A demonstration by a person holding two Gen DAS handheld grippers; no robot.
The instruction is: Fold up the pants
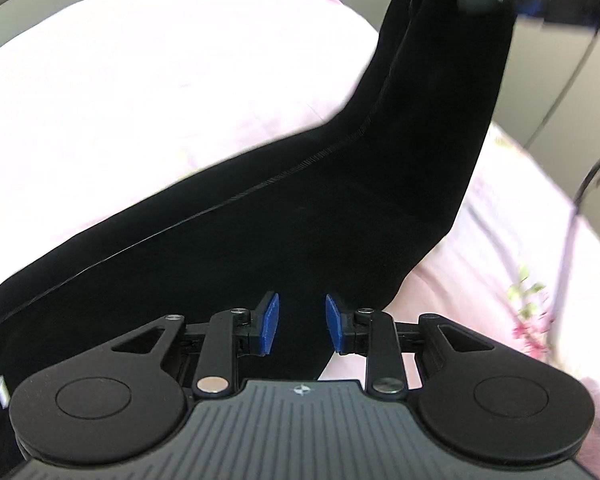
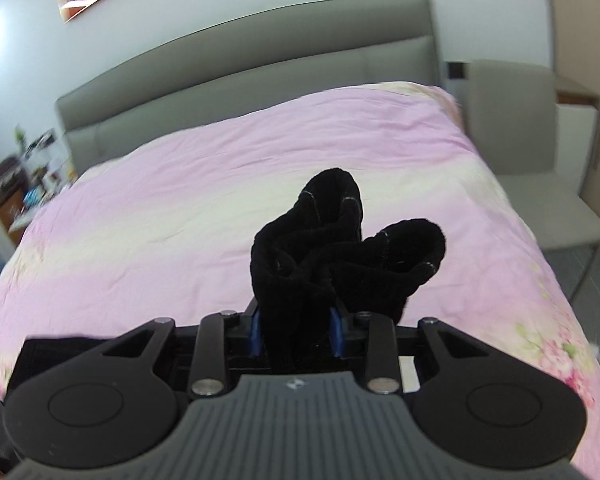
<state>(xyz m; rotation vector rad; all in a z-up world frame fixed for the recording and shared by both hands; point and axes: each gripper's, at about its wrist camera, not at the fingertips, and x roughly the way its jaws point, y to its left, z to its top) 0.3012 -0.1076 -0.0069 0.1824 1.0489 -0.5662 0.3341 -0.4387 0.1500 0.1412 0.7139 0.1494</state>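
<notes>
Your right tool (image 2: 296, 330) was clenched on a bunched end of the black pants (image 2: 332, 248), the cloth packed between its blue pads (image 2: 254, 330) and sprouting past them in two rolled lobes, probably so both layers rose as one. From your left tool's camera the pants hung from that grip at the far right, sloped down and ran near and left across the pink bed (image 1: 160, 80). Your left tool (image 1: 301, 324) was released, its blue pads apart over the dark fabric, nothing pinched. Likely you held one end high to let the legs drape straight before folding.
</notes>
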